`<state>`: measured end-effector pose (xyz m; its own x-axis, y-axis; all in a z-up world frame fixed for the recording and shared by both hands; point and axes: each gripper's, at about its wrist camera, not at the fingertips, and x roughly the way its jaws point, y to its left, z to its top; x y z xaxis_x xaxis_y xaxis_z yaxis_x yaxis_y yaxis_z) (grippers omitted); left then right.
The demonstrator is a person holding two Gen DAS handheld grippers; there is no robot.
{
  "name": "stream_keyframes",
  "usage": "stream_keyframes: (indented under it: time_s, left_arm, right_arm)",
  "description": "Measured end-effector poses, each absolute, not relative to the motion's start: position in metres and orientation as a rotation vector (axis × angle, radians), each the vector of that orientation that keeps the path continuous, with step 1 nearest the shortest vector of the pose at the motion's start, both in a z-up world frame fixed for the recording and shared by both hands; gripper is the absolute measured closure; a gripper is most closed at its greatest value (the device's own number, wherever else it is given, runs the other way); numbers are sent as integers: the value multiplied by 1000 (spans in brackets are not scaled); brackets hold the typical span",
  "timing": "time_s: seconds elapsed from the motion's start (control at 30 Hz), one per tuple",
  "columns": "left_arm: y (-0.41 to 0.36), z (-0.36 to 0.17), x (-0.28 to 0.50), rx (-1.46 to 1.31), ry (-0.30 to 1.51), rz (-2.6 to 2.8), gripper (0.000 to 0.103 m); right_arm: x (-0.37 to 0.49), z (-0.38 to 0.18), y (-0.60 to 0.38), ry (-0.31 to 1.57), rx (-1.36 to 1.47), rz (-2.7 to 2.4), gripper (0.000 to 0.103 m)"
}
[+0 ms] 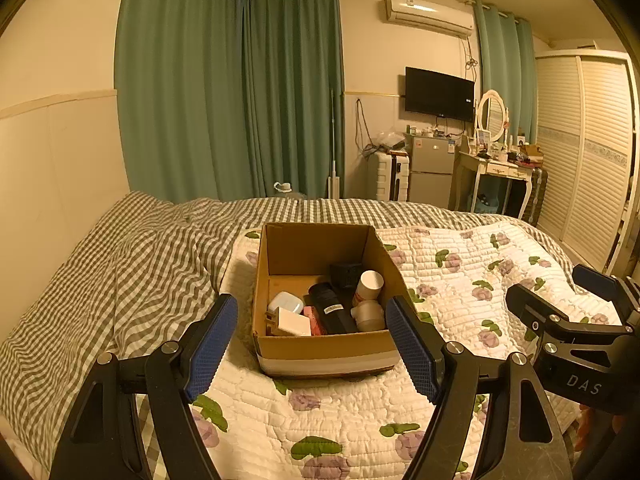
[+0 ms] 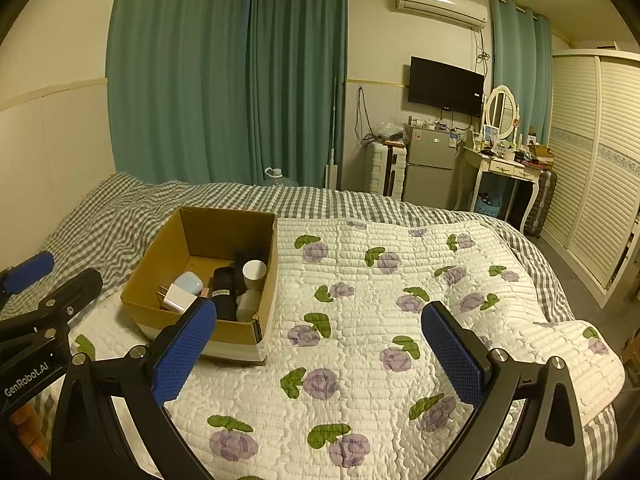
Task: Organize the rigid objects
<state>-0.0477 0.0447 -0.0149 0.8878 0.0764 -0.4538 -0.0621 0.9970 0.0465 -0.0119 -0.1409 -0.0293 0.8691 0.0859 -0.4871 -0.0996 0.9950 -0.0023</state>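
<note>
An open cardboard box (image 1: 324,350) sits on the floral quilt (image 1: 352,412), also in the right wrist view (image 2: 236,338). Inside it lie a white earbud case (image 1: 285,302), a white charger plug (image 1: 294,322), a pink item (image 1: 312,318), a black cylinder (image 1: 334,308), a dark cube (image 1: 346,274) and two white bottles (image 1: 368,284). My left gripper (image 1: 312,346) is open and empty, just in front of the box. My right gripper (image 2: 320,354) is open and empty over the quilt, right of the box. The right gripper also shows in the left wrist view (image 1: 560,300).
The bed has a grey checked sheet (image 1: 132,264) left of and behind the box. Green curtains (image 1: 228,92), a suitcase (image 1: 386,174), a small fridge (image 1: 430,168), a dressing table (image 1: 500,172) and a louvred wardrobe (image 1: 588,152) stand beyond the bed.
</note>
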Motion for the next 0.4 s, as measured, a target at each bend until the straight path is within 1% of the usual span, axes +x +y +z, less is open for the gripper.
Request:
stream_keyframes:
  time_s: [0.4]
  left_arm:
    - [46,-20,-48,34,483,71,24]
  right_arm:
    - [-10,-35,-140,521,-28,96,0]
